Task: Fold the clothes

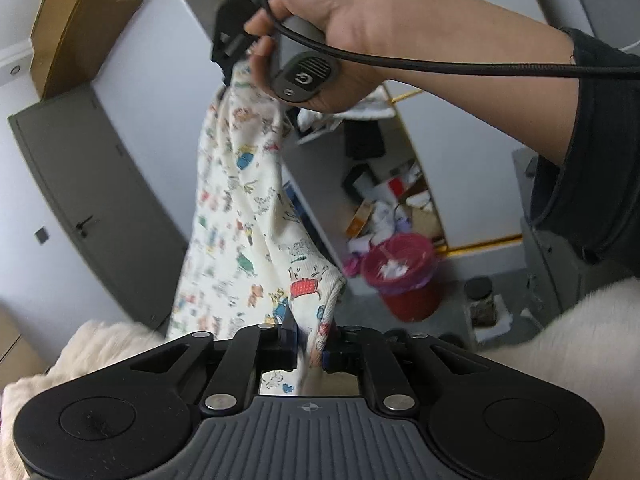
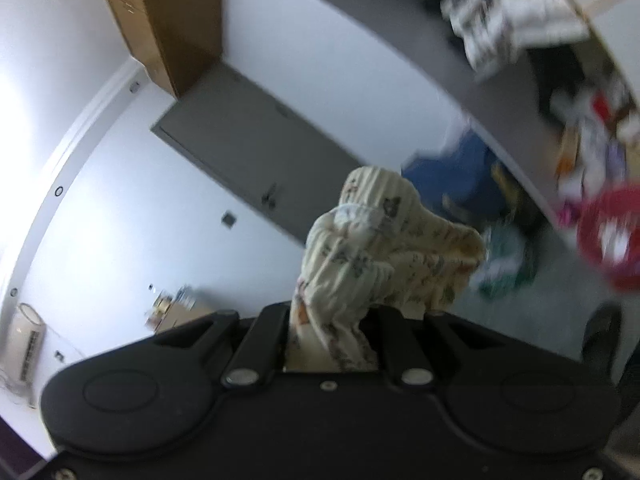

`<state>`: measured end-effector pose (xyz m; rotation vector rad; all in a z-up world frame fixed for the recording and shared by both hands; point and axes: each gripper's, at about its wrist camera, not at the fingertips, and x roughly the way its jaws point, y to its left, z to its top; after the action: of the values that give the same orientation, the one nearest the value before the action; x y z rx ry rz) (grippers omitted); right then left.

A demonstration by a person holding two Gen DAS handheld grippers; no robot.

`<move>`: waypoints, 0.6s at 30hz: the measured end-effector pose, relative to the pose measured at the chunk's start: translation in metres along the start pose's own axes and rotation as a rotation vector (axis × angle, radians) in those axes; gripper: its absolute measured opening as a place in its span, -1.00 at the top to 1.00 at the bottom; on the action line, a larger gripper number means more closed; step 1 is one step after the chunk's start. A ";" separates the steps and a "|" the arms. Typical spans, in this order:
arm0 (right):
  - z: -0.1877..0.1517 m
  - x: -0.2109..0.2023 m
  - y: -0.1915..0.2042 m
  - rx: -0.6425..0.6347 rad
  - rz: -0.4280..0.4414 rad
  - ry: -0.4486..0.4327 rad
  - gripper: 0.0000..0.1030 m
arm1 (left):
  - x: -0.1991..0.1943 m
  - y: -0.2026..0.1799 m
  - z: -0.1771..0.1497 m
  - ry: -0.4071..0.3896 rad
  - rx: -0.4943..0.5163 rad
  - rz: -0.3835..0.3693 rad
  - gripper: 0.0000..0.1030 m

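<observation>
A cream garment (image 1: 240, 216) printed with small coloured cartoon figures hangs in the air, stretched between both grippers. My left gripper (image 1: 310, 340) is shut on its lower edge, the cloth pinched between the black fingers. High up in the left wrist view, a hand (image 1: 340, 36) holds my right gripper (image 1: 232, 60), which is shut on the garment's top end. In the right wrist view the same garment (image 2: 384, 248) bunches up out of my right gripper (image 2: 332, 332), hiding the fingertips.
A fluffy cream blanket (image 1: 568, 344) lies below on both sides. A red bin (image 1: 404, 276) with a pink liner stands on the grey floor near scattered boxes. A grey door (image 1: 92, 208) and white walls are behind. A dark sleeve (image 1: 592, 152) crosses the right.
</observation>
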<state>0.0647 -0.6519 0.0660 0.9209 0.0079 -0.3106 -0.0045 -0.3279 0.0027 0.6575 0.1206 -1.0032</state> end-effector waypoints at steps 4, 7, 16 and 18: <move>0.013 -0.010 0.024 -0.115 0.001 -0.052 0.87 | -0.035 0.045 -0.023 0.004 -0.163 0.022 0.04; 0.008 -0.009 0.051 -0.223 0.013 -0.039 0.87 | -0.078 0.104 -0.061 0.028 -0.351 0.098 -0.18; -0.084 0.000 0.179 -0.570 0.099 0.046 0.85 | -0.208 0.271 -0.184 0.082 -0.903 0.359 -0.64; -0.118 -0.001 0.214 -0.655 0.135 0.066 0.85 | -0.241 0.293 -0.223 0.068 -1.016 0.454 -0.64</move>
<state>0.1360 -0.4389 0.1612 0.2786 0.1021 -0.1338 0.1454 0.0829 0.0497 -0.2190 0.4793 -0.3774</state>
